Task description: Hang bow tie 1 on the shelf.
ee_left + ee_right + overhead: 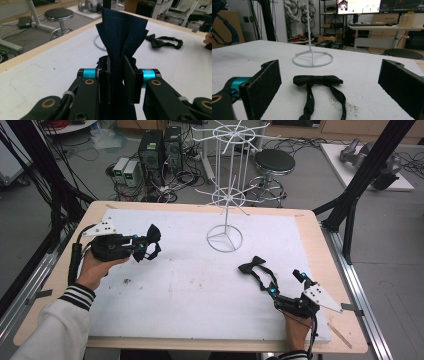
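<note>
The left hand-held gripper (146, 243) was clamped on a dark blue bow tie (121, 35), held above the table (190, 285). The right hand-held gripper (286, 282) rested with jaws wide apart, a black bow tie (318, 80) lying flat just before it, near the white wire rack (225, 238).
</note>
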{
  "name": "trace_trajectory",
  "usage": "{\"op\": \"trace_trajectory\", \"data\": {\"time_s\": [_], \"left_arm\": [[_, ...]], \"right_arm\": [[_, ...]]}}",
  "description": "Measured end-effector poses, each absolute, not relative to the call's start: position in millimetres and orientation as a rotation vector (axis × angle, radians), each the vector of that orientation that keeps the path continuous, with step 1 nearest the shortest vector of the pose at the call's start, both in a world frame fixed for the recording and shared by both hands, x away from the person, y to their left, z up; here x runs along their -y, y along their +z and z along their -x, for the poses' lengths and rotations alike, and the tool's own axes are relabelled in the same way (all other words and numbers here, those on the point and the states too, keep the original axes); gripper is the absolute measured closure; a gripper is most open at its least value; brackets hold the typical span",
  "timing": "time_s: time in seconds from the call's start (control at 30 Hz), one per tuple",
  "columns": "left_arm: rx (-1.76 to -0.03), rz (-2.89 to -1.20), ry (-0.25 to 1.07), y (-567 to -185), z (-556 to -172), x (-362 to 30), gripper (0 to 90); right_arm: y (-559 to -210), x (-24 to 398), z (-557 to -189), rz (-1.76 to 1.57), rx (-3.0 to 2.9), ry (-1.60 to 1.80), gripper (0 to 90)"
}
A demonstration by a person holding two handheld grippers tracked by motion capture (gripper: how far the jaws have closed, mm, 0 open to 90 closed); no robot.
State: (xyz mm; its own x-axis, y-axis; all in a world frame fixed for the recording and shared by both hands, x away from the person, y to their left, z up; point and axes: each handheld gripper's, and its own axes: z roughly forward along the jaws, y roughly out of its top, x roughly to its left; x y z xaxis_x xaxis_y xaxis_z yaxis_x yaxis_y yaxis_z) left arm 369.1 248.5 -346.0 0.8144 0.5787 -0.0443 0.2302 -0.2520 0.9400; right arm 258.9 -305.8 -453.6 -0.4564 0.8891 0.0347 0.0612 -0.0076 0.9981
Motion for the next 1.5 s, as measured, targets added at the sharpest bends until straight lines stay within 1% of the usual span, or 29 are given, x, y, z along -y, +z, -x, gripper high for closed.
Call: {"op": "trace_trajectory", "data": {"time_s": [0.47,0.77,1.5], "left_arm": [[-0.629,-1.769,0.369,-328.7,-380.5,-233.0,75.7],[-0.647,-1.729,0.368,-319.9,-387.3,-231.5,75.7],[-0.628,-1.716,0.353,-298.5,-408.7,-201.0,75.7]], "right_arm": [[-453.5,305.9,-259.0,-1.006,-1.588,1.543,3.8],[-453.5,305.8,-258.8,-1.007,-1.59,1.541,3.8],[-453.5,305.9,-259.0,-1.007,-1.589,1.543,3.8]]}}
